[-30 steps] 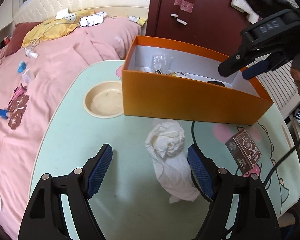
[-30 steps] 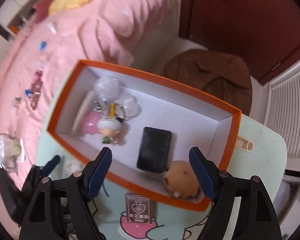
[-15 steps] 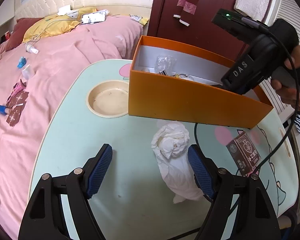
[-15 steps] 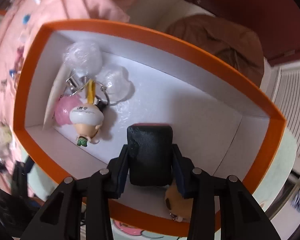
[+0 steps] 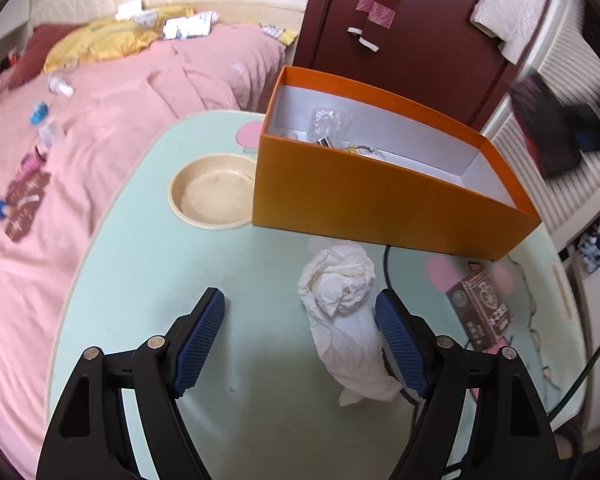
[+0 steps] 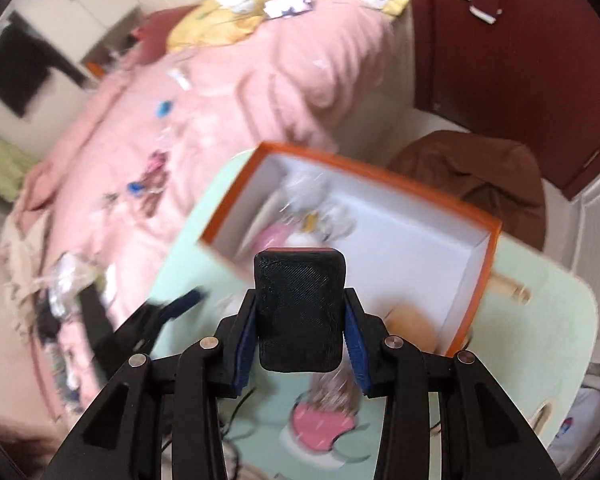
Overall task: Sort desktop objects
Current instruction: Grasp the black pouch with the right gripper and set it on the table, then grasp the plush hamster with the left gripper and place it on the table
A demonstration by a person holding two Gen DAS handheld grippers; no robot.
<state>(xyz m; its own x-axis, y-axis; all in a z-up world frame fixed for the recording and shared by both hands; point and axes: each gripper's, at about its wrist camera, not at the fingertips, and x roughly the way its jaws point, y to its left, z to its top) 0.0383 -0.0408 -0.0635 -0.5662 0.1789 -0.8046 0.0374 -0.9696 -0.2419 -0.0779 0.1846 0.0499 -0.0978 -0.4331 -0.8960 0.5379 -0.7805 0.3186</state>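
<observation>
My right gripper (image 6: pixel 301 322) is shut on a black textured block (image 6: pixel 300 280), held in the air above the near rim of the orange box (image 6: pixel 384 184). In the left wrist view that block shows as a dark blur (image 5: pixel 548 132) high at the right. The box (image 5: pixel 380 196) still holds keychain toys and a brown round toy (image 6: pixel 414 324). My left gripper (image 5: pixel 300 308) is open low over the mint table (image 5: pixel 160 280). A crumpled white tissue (image 5: pixel 340 292) lies against the inside of its right finger, and the pads do not press on it.
A cream bowl (image 5: pixel 212 192) sits left of the box. A brown card pack (image 5: pixel 482 308) and thin cables (image 5: pixel 532 320) lie at the table's right. A pink bed (image 5: pixel 100 120) with small items borders the table on the left. A dark red door (image 5: pixel 400 20) stands behind.
My right gripper shut on the black block inside the orange box, then lifted it up and out towards the box's near side. The left gripper stayed where it was, open.
</observation>
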